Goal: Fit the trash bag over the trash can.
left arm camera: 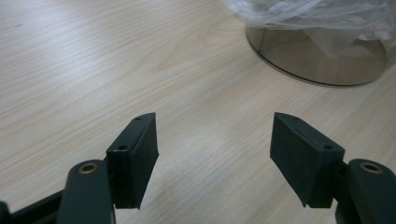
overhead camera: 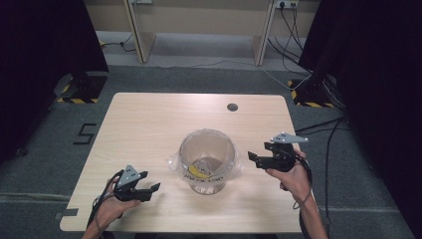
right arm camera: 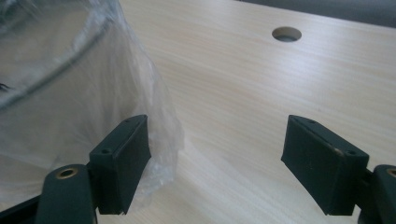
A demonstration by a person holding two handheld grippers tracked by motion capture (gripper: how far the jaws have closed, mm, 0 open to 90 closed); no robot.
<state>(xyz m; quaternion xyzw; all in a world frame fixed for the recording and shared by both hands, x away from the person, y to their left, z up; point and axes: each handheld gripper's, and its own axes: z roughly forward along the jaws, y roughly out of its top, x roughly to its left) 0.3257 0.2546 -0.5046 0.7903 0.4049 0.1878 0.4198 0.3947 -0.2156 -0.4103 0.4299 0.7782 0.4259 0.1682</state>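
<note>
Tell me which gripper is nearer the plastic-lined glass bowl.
Right. The right gripper is beside the bowl's right side, at the plastic liner; the left gripper sits farther off, lower left.

Even soft overhead light; dark side edges; close views slightly blurred.

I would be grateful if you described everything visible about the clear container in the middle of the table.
The clear container is a round, see-through tub, glass or plastic by its look, standing upright at the middle of the wooden table. A thin transparent plastic bag lines it and drapes over the rim, spilling onto the tabletop. Something yellow lies at the bottom. Neither gripper grips it.
</note>
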